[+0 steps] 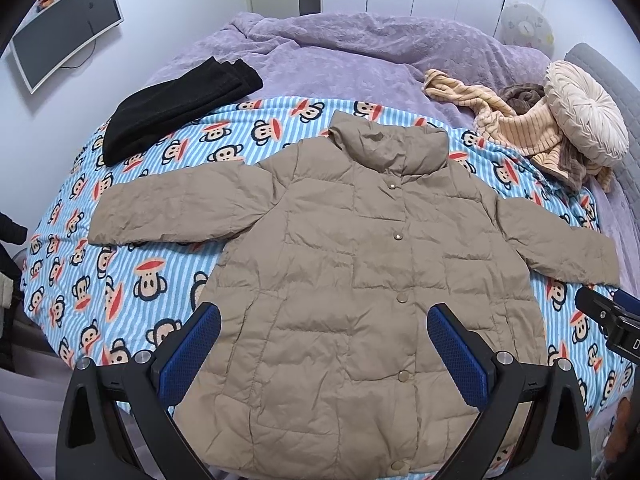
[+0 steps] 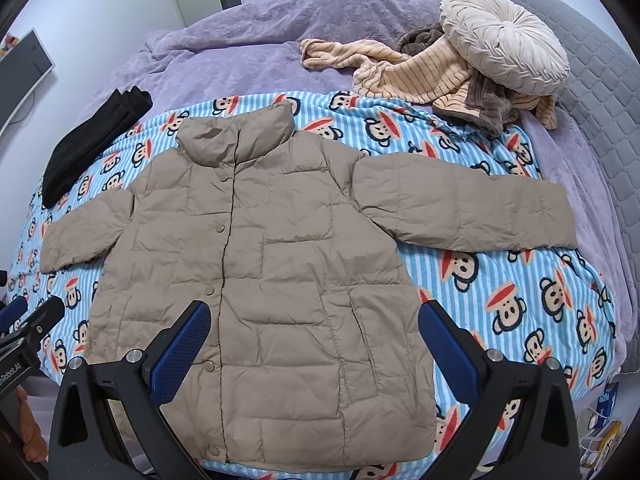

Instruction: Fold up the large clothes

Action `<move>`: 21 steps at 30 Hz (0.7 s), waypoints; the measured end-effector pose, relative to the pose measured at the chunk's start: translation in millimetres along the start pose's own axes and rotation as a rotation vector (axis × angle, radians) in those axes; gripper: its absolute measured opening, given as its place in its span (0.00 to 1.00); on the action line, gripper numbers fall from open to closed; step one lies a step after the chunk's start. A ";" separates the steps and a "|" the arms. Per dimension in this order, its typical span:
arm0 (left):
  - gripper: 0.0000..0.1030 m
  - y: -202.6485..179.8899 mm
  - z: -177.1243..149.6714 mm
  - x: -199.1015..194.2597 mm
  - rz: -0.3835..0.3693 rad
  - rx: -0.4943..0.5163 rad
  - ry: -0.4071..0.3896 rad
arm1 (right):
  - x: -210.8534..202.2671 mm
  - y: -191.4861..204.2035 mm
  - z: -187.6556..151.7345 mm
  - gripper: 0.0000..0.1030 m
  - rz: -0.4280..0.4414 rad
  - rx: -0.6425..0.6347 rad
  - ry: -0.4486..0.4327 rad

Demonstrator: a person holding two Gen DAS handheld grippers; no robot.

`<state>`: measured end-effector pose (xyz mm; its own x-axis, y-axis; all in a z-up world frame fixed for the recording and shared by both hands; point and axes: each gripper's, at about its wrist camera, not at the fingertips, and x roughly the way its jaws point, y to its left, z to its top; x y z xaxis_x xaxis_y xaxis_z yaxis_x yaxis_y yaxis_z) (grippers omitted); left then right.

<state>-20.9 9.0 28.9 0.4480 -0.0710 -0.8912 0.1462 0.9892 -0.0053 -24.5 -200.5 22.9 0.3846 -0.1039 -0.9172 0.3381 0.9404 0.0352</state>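
A beige puffer jacket (image 1: 340,264) (image 2: 256,268) lies flat and face up on a blue striped monkey-print blanket (image 1: 120,280) (image 2: 500,280), buttoned, both sleeves spread sideways. My left gripper (image 1: 324,320) hovers open above the jacket's lower half, its blue pads wide apart with nothing between them. My right gripper (image 2: 314,316) is likewise open over the lower right part of the jacket. The right gripper also shows at the right edge of the left wrist view (image 1: 612,320), and the left gripper at the left edge of the right wrist view (image 2: 28,336).
A folded black garment (image 1: 180,108) (image 2: 92,144) lies left of the collar. Striped beige clothing (image 1: 520,124) (image 2: 420,76) and a round cream cushion (image 1: 588,112) (image 2: 504,40) sit at the right, near the grey headboard (image 2: 592,80). A purple quilt (image 1: 340,52) covers the far bed.
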 end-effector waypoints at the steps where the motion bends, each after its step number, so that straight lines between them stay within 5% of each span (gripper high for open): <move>1: 1.00 0.3 -1.9 -0.2 0.000 0.001 -0.001 | -0.3 0.2 0.3 1.00 0.000 0.000 -0.001; 21: 1.00 5.7 -5.5 -4.3 0.009 -0.003 -0.005 | -3.6 1.9 0.6 1.00 0.004 -0.003 -0.007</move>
<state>-26.8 15.6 30.2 0.4540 -0.0623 -0.8888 0.1390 0.9903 0.0016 -24.8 -198.5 26.5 0.3920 -0.1024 -0.9142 0.3343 0.9417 0.0379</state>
